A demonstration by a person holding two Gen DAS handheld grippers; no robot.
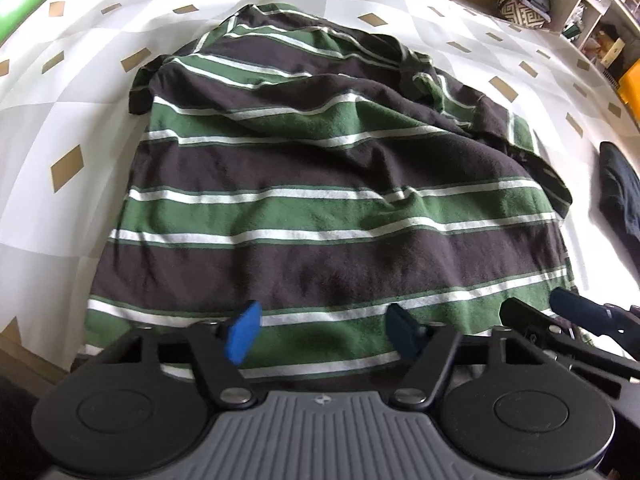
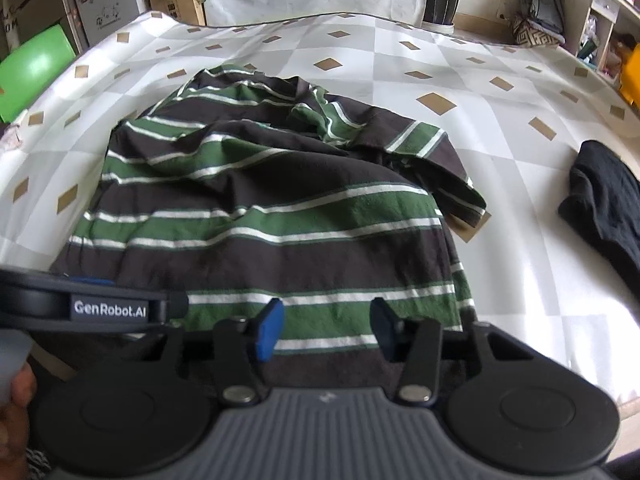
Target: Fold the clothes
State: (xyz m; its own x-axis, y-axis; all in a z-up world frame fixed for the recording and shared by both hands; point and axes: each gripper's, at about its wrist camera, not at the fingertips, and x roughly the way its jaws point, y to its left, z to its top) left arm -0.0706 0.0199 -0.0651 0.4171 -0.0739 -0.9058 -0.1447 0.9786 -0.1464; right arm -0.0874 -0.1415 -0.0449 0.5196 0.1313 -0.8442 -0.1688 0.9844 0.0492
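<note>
Spread across the middle of a white cloth point(image 1: 92, 92) patterned with grey squares and tan diamonds: a striped shirt point(image 1: 320, 200), bands of dark brown and green parted by thin white lines, flat at the near hem, rumpled and bunched toward the far end, one sleeve trailing off to the right. Poised over the near hem, left of centre: the left gripper point(image 1: 322, 334), blue-padded fingers point(image 1: 242, 334) parted to about half their reach, striped fabric showing in the gap; whether the pads press on cloth cannot be told. Just to its right, over the same hem near the shirt's right corner: the right gripper point(image 2: 326, 330), jaws narrower, fingers point(image 2: 269, 330) standing apart with a green stripe and a white line visible between them; contact with the fabric again cannot be told. Seen in the right wrist view, at the near left edge: part of a hand point(image 2: 16, 408) beside the body of the left gripper, marked "GenRobot.AI". Well off to the right on the cloth, apart from the shirt: a dark garment point(image 2: 604, 200), crumpled. Beyond the far left corner: a bright green chair point(image 2: 34, 72).
</note>
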